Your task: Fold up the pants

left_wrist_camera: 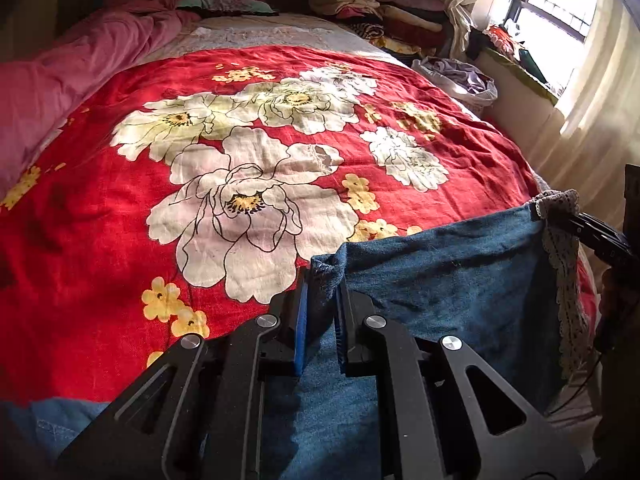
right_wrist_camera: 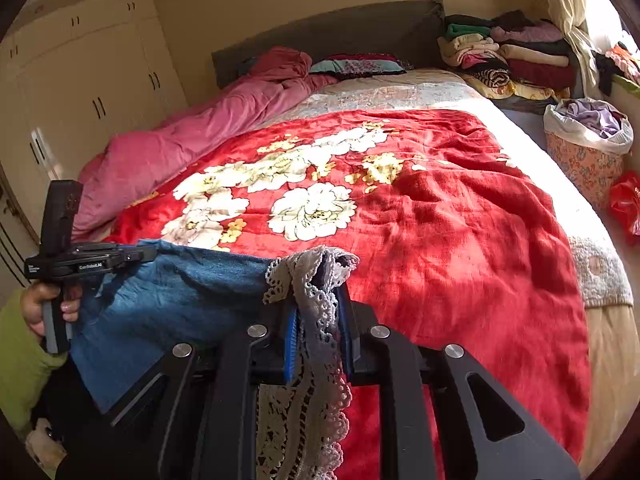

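Step in hand: my reading is that the pants (left_wrist_camera: 440, 280) are being held up by one edge, ready to be carried out over the bed and laid flat for a fold.
Left tongs (left_wrist_camera: 320, 304): pinching a bunched denim corner between the blue pads; the cloth hangs below and to their right.
Right tongs (right_wrist_camera: 318, 320): pinching the opposite corner, where the lace trim (right_wrist_camera: 308, 280) gathers and spills down between the pads.
Pants: stretched between the two tongs, sagging slightly in the middle; their lower part drops out of sight beneath both tongs.
Ahead of the tongs: the red floral blanket (left_wrist_camera: 240, 160) on the bed, with wrinkles ahead of the right tongs.
Doing it well: keep both tongs level and pulled gently apart so the top edge stays taut; let the hanging part touch the blanket first, then lower the held edge away from it so the cloth lies without creases.
Watch for: the lace is thin and loose, so it may slip from the right tongs; the left bunch may hide a twisted hem.
Far off: pink quilt (right_wrist_camera: 180, 140) beyond the left tongs, stacked clothes (right_wrist_camera: 508, 56) far ahead of the right tongs.
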